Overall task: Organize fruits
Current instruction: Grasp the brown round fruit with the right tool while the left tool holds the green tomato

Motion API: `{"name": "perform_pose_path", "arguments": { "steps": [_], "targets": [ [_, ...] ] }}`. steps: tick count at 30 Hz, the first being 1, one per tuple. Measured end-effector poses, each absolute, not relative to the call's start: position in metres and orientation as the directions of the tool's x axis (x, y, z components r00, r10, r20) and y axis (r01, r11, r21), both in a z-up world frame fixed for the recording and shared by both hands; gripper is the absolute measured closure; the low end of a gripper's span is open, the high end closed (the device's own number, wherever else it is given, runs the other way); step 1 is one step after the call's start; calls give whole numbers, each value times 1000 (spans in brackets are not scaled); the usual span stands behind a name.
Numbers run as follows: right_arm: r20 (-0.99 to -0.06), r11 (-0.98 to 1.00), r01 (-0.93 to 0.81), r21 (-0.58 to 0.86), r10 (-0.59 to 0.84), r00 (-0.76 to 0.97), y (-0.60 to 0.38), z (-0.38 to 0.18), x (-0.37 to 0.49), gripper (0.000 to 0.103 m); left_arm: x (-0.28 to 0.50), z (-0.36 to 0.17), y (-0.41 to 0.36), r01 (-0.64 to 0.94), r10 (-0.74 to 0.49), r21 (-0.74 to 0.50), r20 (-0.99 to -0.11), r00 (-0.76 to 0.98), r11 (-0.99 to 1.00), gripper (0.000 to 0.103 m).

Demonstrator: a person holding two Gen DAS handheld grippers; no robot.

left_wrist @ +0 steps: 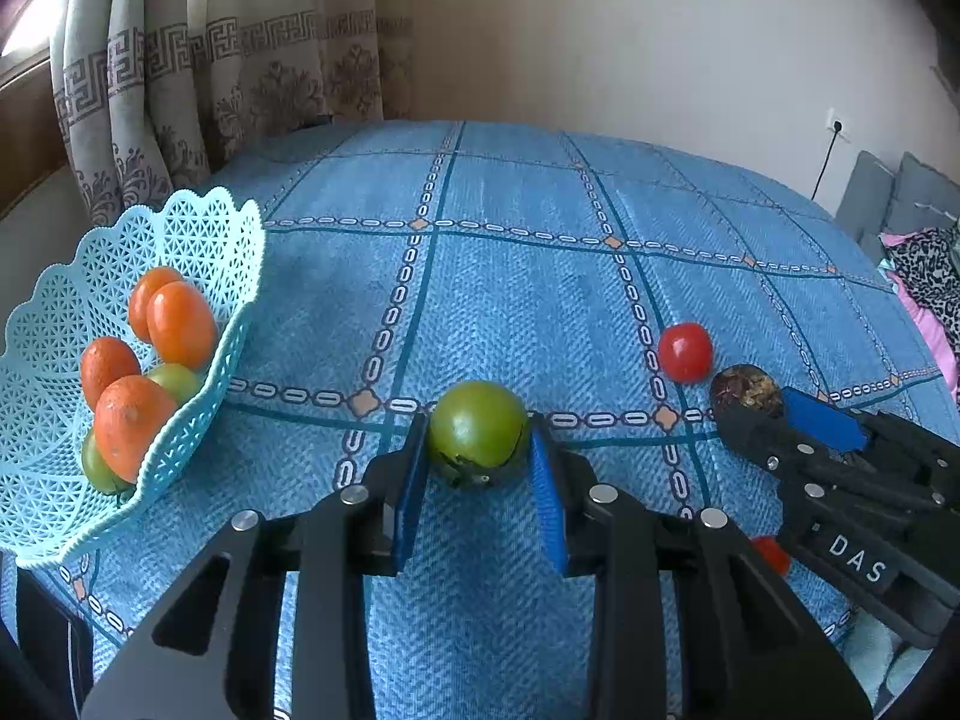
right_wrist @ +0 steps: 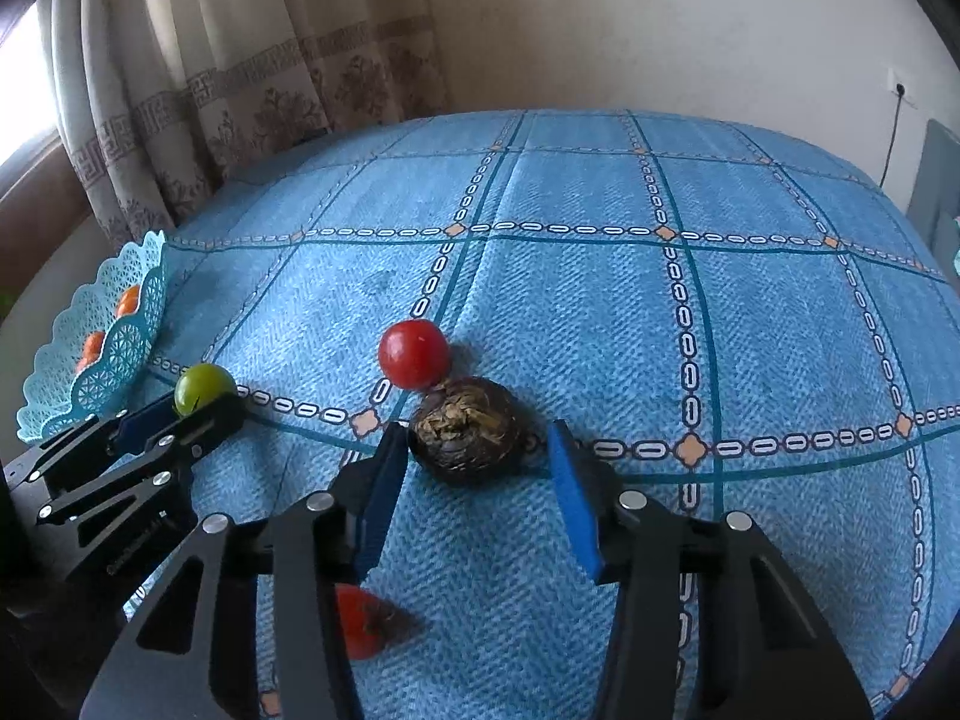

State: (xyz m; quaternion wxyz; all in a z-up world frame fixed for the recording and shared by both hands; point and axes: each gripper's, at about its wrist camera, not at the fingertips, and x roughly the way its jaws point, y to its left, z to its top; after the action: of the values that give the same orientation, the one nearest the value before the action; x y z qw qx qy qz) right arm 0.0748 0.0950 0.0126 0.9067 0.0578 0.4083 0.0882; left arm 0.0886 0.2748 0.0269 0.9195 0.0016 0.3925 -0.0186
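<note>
From the left wrist view, the left gripper (left_wrist: 478,462) has its blue pads against both flanks of a green tomato (left_wrist: 478,429) that sits on the blue checked surface (left_wrist: 510,300), so it looks clenched on the fruit, though whether the squeeze is firm I cannot tell. The tomato is round, smooth and held near the pad tips, so it could squirt forward when raised, roll across the cloth and perhaps off the edge. The pale blue lattice basket (left_wrist: 198,228) stands to the left, already heaped with orange fruits (left_wrist: 180,324) and green ones reaching close to its low scalloped rim, so a careless drop there could knock one out or tip the light basket. From the right wrist view, the right gripper (right_wrist: 480,468) is released, its jaws standing wide on either side of a dark, rough brown fruit (right_wrist: 468,429); one pad is just beside it and the other is apart. A red tomato (right_wrist: 414,354) touches or nearly touches the brown fruit's far side, so closing unevenly could shove the brown fruit into it and set it rolling. Another red fruit (right_wrist: 360,624) lies low beneath the gripper body, partly hidden, where a downward move could crush or nudge it. The two grippers work close together, so their paths toward the basket could collide.
</note>
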Motion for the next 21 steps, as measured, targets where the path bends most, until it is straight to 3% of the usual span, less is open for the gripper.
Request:
{"name": "perform_pose_path", "arguments": {
  "steps": [4,21],
  "targets": [
    [-733,979,-125,160,203,650,102,12,75,61,90,27,276,36,-32,-10,-723,690,999,70],
    [-727,980,-122,157,199,657,104,13,67,62,89,27,275,39,-33,-8,-721,692,999,70]
  ]
}}
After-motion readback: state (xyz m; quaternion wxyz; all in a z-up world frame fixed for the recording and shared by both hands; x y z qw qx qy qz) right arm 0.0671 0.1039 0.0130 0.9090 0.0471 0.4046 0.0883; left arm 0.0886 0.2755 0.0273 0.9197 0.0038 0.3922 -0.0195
